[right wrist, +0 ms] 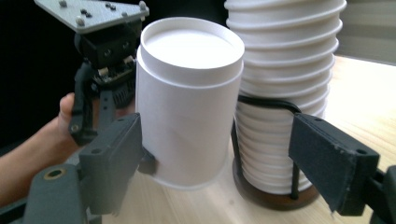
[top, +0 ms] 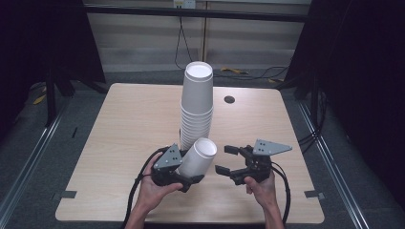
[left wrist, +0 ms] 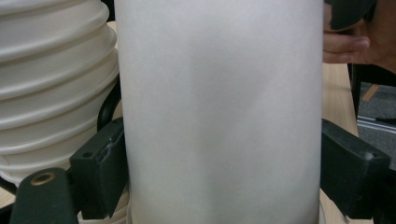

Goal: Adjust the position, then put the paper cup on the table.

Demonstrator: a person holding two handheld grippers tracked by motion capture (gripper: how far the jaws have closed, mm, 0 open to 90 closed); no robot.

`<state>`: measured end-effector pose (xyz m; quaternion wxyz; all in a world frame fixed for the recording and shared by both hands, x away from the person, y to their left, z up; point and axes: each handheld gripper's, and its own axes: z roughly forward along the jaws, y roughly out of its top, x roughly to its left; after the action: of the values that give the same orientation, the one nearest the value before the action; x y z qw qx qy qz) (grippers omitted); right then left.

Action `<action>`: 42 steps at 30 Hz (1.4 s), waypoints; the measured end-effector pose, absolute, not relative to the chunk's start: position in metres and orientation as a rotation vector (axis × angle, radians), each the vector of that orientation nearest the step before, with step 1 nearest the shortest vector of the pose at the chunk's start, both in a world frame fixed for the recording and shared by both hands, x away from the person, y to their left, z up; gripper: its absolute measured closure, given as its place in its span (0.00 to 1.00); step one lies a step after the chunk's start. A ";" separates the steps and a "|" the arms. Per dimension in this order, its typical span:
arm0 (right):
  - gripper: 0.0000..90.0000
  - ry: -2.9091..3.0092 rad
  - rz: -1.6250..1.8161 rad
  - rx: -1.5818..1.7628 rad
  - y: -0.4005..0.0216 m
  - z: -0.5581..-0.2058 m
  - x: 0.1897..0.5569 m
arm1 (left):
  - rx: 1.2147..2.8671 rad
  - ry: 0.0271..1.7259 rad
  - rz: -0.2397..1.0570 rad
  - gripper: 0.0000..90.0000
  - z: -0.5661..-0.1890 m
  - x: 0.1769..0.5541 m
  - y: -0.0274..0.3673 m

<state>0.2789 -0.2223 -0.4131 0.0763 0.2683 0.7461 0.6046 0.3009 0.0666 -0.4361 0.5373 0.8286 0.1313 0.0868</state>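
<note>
Left gripper [top: 187, 179] clamps a single white cup [top: 197, 164] by its sides — cup upside down, tilted toward the right, lifted just above the table [top: 119, 143] near the front edge. The cup sits right beside the tall cup stack [top: 197, 107] at table centre. Right gripper [top: 228, 160] — jaws spread wide, holding nothing — faces the cup from the right, close but apart.

White paper cup [top: 198, 160], plain; white cup stack [top: 196, 105] on dark brown base [right wrist: 275, 196]; pale wood-grain table [top: 124, 129]; black grippers, left [top: 177, 177], right [top: 228, 160], grey plates; grey floor [top: 28, 157]
</note>
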 end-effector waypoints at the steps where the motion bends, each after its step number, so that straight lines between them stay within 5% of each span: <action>1: 0.20 2.240 1.800 0.809 -0.223 -0.413 0.279 | 1.984 0.312 0.211 0.16 -0.436 0.301 0.068; 42: 0.20 2.538 1.441 0.739 -0.215 -0.413 0.283 | 2.292 0.258 0.217 0.16 -0.436 0.312 0.058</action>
<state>0.2832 -0.2150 -0.4129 0.0653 0.2450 0.8411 0.4777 0.3122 0.0578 -0.4356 0.4009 0.9064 0.1021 0.0857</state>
